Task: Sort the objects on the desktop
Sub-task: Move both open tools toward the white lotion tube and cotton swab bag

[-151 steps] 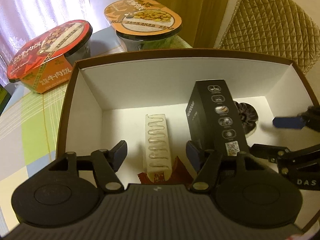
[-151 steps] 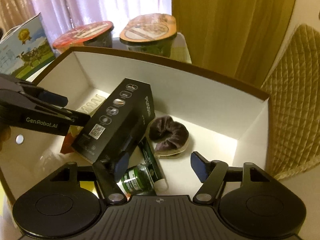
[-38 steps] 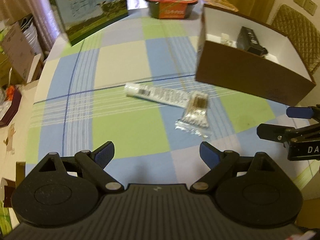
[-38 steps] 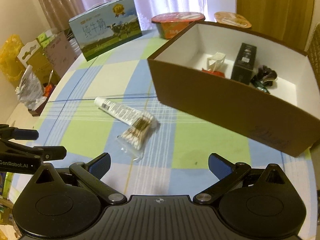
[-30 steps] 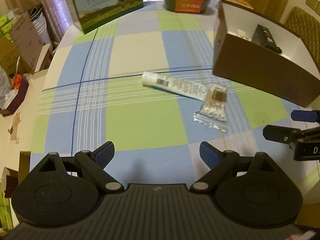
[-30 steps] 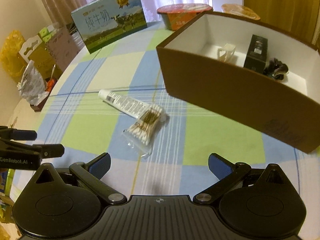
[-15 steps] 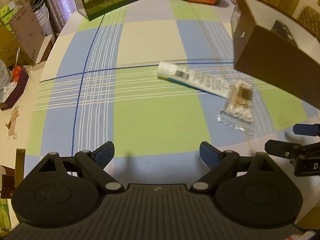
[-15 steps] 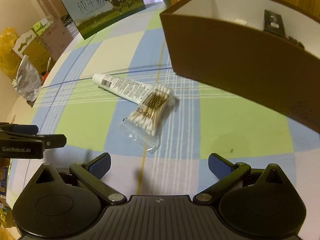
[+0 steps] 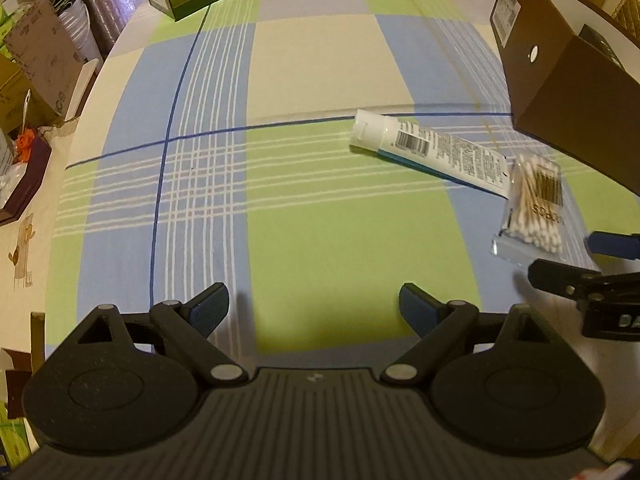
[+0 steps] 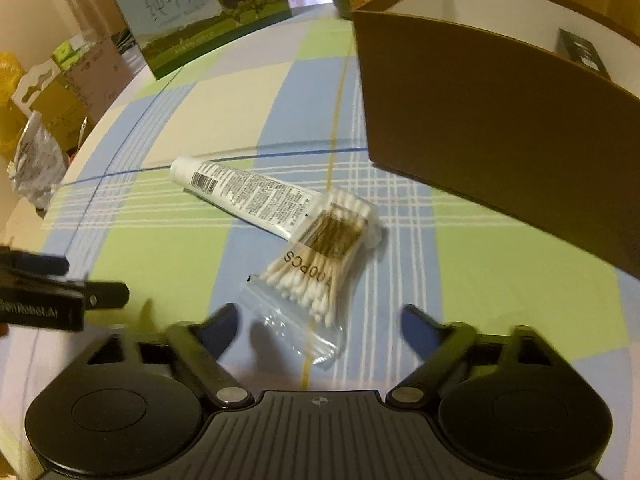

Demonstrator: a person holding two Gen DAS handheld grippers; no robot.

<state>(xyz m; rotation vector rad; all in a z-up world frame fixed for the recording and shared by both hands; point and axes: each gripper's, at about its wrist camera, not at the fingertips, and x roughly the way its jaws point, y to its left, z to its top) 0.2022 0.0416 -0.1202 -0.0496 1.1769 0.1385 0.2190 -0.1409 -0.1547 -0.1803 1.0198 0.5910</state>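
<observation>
In the right wrist view, the left gripper [image 10: 60,280] is seen at the left edge; whether its jaws are spread cannot be told there. The tube [image 10: 244,194] lies at centre on the tablecloth [image 10: 168,248], its flat end overlapped by the bag of cotton swabs [image 10: 320,256]. The right gripper [image 10: 318,320] is held with jaws spread and empty, the bag's clear end between the fingertips. The bag is judged light, soft and slippery; it should be pinched across the bundled swabs. The brown box [image 10: 480,140] occupies the upper right. In the left wrist view, the left gripper [image 9: 314,306] is shown spread wide and empty over bare cloth, with the bag [image 9: 534,206] at right.
</observation>
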